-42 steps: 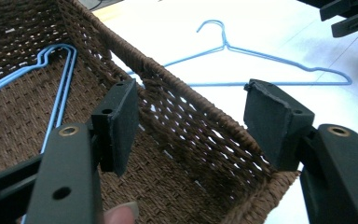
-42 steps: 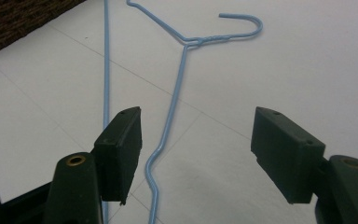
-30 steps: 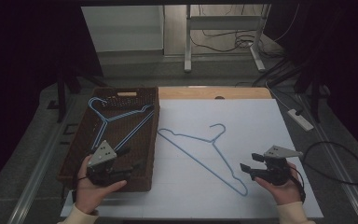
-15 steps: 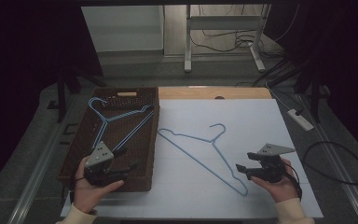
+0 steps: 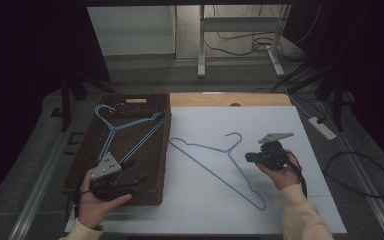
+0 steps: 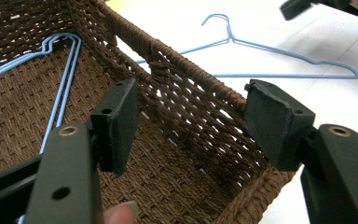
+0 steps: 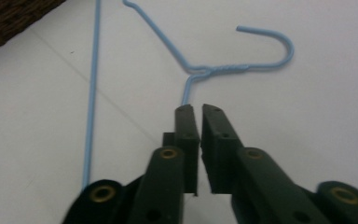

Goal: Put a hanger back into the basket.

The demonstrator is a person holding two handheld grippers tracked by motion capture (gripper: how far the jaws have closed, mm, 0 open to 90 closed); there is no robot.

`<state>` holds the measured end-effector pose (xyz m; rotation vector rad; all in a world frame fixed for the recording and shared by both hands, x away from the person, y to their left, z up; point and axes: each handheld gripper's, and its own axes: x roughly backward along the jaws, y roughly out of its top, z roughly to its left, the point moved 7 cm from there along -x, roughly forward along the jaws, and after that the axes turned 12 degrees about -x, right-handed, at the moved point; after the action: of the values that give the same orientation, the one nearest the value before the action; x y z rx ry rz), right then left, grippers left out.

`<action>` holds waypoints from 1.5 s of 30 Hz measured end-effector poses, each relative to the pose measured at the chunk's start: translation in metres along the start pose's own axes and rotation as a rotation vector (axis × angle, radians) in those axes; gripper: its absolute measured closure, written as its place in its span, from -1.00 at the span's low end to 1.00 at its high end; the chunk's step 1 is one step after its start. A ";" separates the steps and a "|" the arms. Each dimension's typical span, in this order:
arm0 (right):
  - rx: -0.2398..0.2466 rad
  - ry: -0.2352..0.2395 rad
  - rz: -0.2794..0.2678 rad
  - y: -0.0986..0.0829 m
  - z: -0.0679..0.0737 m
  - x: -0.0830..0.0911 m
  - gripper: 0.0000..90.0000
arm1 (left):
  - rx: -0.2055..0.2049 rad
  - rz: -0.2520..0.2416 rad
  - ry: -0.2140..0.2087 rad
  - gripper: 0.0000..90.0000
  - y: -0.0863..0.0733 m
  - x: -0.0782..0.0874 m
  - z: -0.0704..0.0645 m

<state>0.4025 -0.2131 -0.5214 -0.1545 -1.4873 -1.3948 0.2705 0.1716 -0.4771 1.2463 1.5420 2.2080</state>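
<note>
- Blue hanger (image 5: 215, 160) lies flat on white table (image 5: 300, 125), just right of wicker basket (image 5: 152, 192).
- Our R gripper (image 7: 200, 108) is pinched on hanger's shoulder wire near the twisted neck.
- Our L gripper (image 6: 189, 114) gapes wide w/ nothing held, over basket's near corner; two more hangers (image 5: 122, 127) inside.

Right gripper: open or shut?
Shut: the right gripper has its jaws nearly together, closed over the blue hanger wire's shoulder.

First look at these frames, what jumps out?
A blue wire hanger lies flat on the white table, with the right gripper nearly shut just short of its shoulder wire. At left, a brown wicker basket holds more blue hangers, and the left gripper hangs wide open over its near corner.
</note>
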 end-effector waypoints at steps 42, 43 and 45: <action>-0.051 -0.249 0.191 0.045 -0.068 -0.077 1.00 | -0.011 0.010 0.002 -0.18 0.000 -0.001 -0.002; -0.054 -0.261 0.197 0.042 -0.070 -0.074 1.00 | -0.012 0.010 0.001 -0.18 0.000 -0.001 -0.002; -0.071 -0.278 0.206 0.037 -0.074 -0.066 1.00 | -0.011 0.009 0.001 -0.18 0.000 -0.001 -0.002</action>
<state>0.5000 -0.2254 -0.5617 -0.5493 -1.5970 -1.2969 0.2697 0.1691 -0.4780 1.2511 1.5258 2.2198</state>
